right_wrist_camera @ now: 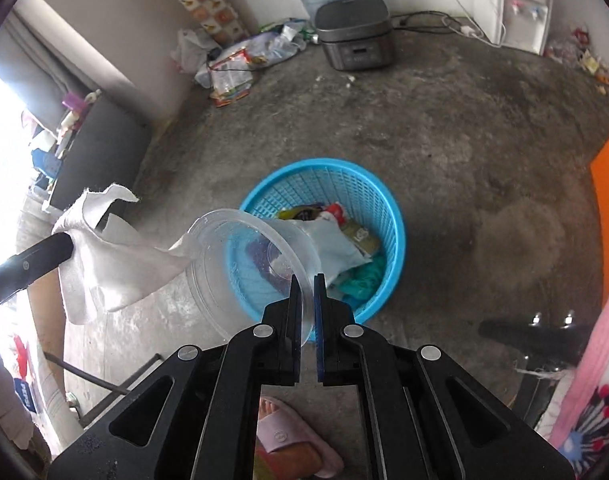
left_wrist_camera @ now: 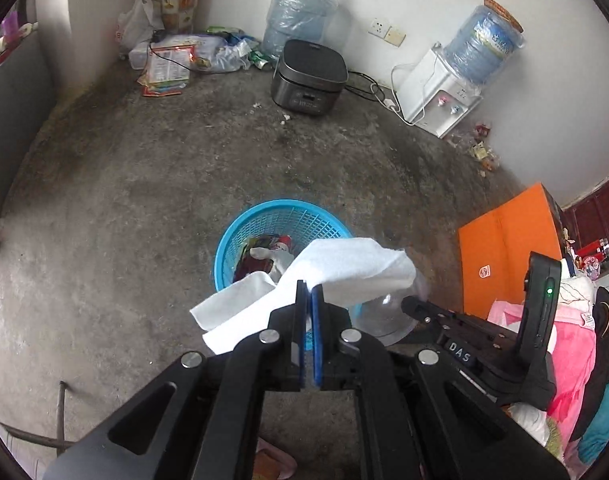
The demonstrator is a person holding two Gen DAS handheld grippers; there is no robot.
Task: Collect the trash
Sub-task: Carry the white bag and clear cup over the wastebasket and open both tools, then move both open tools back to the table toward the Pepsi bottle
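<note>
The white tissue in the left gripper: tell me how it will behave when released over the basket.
Probably floppy: the tissue droops either side of the left gripper. Likely very light, so it may drift past the blue basket instead of dropping straight.

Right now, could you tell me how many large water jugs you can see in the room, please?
2. One water jug stands on the floor against the back wall behind the dark cooker; the other jug sits inverted on the white dispenser. Others may be hidden.

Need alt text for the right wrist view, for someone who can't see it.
The right claw grips the rim of a clear plastic tub above a blue basket holding trash. At left, the left claw holds a white tissue.
</note>
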